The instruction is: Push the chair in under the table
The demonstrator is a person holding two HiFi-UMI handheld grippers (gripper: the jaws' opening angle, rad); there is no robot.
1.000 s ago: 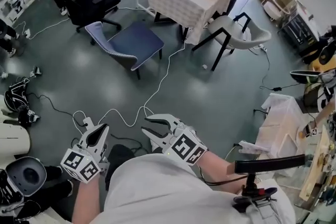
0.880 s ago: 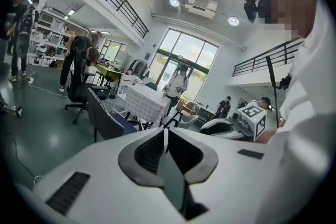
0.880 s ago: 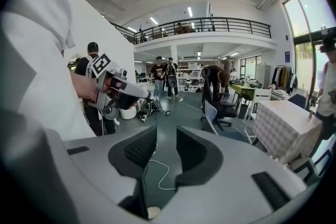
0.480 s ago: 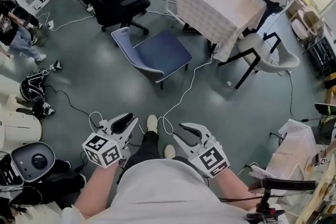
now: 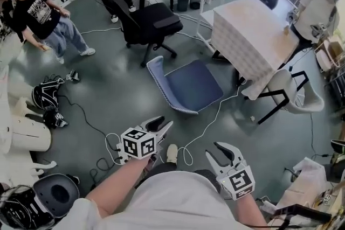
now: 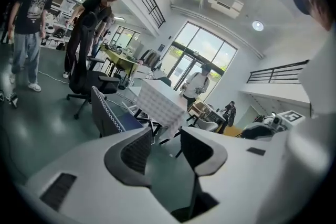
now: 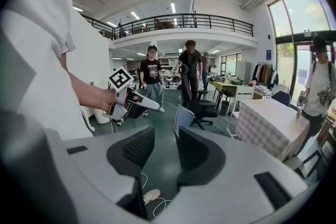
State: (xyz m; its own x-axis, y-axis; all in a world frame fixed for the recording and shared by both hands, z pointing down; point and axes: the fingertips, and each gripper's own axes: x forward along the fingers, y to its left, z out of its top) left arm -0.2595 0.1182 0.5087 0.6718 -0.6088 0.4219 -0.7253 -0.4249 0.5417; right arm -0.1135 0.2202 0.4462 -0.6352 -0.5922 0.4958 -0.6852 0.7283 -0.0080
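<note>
The blue chair [image 5: 188,86] with a patterned back edge stands on the grey floor, pulled away from the table [image 5: 253,35] under its checked cloth. It also shows in the left gripper view as the chair [image 6: 107,113] beside the table [image 6: 157,105], and in the right gripper view as the chair [image 7: 184,115] left of the table [image 7: 268,123]. My left gripper [image 5: 163,125] and right gripper [image 5: 218,152] hang low, well short of the chair. Both sets of jaws are opening with nothing between them, as the left gripper [image 6: 165,147] and right gripper [image 7: 165,149] views confirm.
A black office chair [image 5: 143,19] stands behind the blue one, and a white shell chair [image 5: 294,97] sits at the table's right. A white cable [image 5: 210,126] snakes across the floor. People [image 5: 46,13] stand at the far left; bags [image 5: 46,99] lie nearby.
The chair and table have come closer and shifted right in the head view. My left gripper swung forward and right and its jaws parted. The right jaws spread wider.
</note>
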